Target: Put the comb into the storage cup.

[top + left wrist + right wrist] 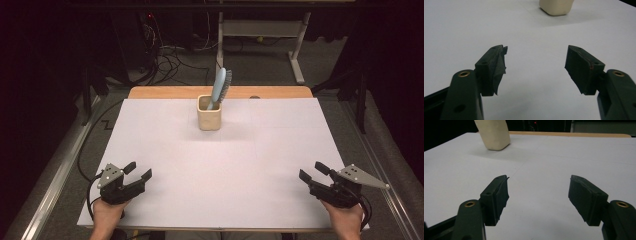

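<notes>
The white tabletop [220, 170] lies bare between both tongs, with wide room to move. Far ahead of them, near the far edge and about midway between the two, a cream cup [209, 113] holds a blue hairbrush [220, 86] leaning upright, bristles up. The left tongs [137, 175] and right tongs [309, 172] rest at the near corners, jaws apart and empty. Probably best to approach the brush from above, gripping its head squarely without tipping the cup.

White sheet [165, 150] over wooden table [150, 92]
</notes>
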{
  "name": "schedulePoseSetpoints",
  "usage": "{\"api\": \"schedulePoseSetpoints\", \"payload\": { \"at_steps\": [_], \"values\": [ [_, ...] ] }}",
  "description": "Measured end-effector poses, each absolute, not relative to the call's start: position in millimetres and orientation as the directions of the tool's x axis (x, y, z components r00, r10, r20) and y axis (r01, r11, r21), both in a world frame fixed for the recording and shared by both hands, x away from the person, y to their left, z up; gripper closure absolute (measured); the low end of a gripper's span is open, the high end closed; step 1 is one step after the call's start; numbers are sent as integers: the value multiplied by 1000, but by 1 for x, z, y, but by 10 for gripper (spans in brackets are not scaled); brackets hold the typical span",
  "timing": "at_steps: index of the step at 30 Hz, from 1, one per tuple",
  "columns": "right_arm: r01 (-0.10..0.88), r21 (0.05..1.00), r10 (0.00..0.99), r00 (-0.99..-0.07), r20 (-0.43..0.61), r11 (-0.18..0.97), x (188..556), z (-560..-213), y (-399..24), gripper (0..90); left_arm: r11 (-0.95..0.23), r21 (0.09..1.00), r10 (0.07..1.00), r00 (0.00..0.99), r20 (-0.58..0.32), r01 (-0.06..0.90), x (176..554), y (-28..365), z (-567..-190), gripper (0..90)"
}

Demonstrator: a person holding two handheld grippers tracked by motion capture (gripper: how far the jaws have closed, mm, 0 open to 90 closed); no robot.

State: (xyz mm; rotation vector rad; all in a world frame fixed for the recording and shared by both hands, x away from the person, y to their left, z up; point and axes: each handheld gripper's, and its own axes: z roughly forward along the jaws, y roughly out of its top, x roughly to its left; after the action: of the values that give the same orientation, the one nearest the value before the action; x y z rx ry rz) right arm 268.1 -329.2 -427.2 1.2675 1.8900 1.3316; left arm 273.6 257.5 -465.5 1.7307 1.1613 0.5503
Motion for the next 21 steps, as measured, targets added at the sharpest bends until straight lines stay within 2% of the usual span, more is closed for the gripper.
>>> {"api": "schedulePoseSetpoints", "payload": {
  "at_steps": [21],
  "values": [
    [403, 913, 899, -421, 121, 66, 258, -443, -333, 296, -98, 884, 884, 448, -133, 458, 274, 258, -465, 329]
  ]
}}
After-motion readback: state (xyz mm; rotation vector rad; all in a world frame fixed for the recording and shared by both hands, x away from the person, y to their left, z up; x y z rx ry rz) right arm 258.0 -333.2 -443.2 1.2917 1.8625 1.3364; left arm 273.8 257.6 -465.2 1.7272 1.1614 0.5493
